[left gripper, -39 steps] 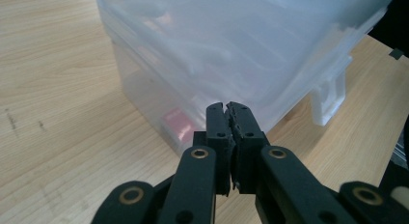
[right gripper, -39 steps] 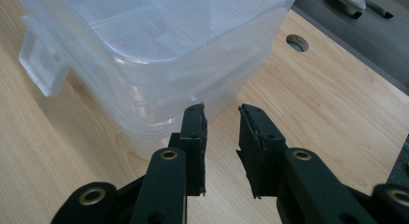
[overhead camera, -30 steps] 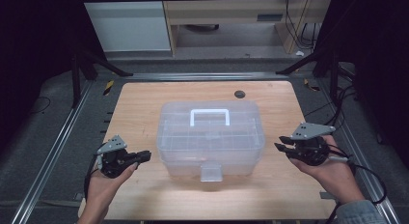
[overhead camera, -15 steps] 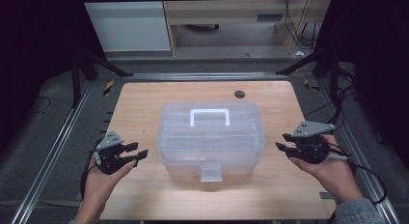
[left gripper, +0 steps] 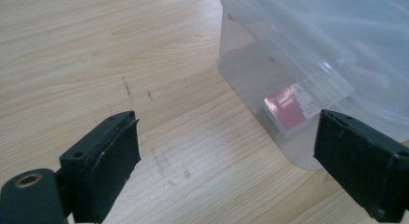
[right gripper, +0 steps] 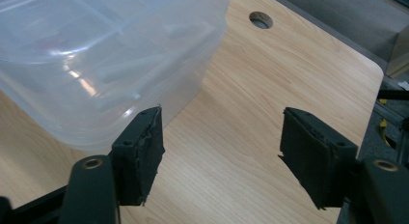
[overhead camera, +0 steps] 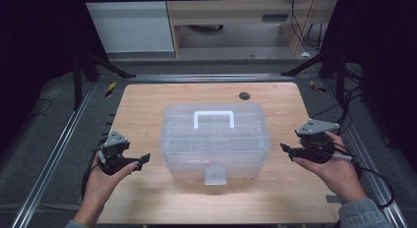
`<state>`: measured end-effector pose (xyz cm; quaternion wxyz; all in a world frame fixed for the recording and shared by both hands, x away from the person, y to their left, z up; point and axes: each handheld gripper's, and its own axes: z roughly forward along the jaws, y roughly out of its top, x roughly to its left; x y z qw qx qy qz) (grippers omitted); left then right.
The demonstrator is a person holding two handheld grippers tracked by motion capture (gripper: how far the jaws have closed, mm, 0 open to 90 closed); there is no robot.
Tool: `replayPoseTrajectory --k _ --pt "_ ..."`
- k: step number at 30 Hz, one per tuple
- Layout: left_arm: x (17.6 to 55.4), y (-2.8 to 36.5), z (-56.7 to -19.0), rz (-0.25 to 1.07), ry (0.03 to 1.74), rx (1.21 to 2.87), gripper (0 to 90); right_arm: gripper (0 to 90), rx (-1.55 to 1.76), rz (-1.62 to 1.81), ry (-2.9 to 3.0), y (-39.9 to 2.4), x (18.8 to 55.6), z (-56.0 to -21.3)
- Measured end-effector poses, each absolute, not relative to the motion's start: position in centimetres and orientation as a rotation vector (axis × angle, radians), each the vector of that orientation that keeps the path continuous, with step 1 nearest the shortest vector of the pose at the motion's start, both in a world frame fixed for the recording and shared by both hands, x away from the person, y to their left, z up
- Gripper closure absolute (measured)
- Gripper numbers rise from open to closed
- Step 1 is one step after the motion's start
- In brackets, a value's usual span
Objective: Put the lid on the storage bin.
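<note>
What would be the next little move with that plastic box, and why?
Probably both grippers move inward to the box's sides. The left gripper and right gripper sit apart from it, one on each side, jaws open after just opening, nothing between them. The lid looks closed, with its white handle lying flat and the front latch down, so closing the gap comes first.
</note>
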<state>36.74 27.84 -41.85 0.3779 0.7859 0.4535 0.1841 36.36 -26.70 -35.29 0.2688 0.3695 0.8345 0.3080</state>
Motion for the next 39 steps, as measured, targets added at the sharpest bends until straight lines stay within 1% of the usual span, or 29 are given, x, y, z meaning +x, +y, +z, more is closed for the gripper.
replayPoseTrajectory --k 3,7,13,19,23,27,33,39 --pt "36.9 27.9 -42.0 0.49 1.182 2.008 6.8 27.3 1.052 0.834 2.236 -26.9 36.8 -35.6" --pt "37.4 27.9 -42.5 0.488 1.183 2.015 6.8 24.6 1.124 0.842 2.207 -27.4 37.5 -36.1" --pt "38.4 28.2 -43.1 0.491 1.171 2.041 5.5 23.8 1.221 0.807 2.175 -28.4 39.0 -37.4" --pt "40.0 28.6 -44.9 0.48 1.2 2.098 5.7 31.7 1.293 0.785 2.164 -29.2 40.4 -39.7" --pt "41.1 28.6 -46.0 0.488 1.229 2.106 6.6 37.7 1.323 0.767 2.167 -29.6 41.3 -41.2" --pt "42.2 28.2 -46.9 0.486 1.231 2.114 7.0 39.4 1.36 0.755 2.183 -29.9 42.4 -42.6" --pt "43.8 27.6 -48.0 0.489 1.22 2.136 7.2 36.0 1.39 0.745 2.198 -29.8 43.8 -43.8" --pt "45.0 27.1 -48.9 0.531 1.217 2.153 6.7 27.1 1.446 0.749 2.195 -29.6 45.1 -45.2"
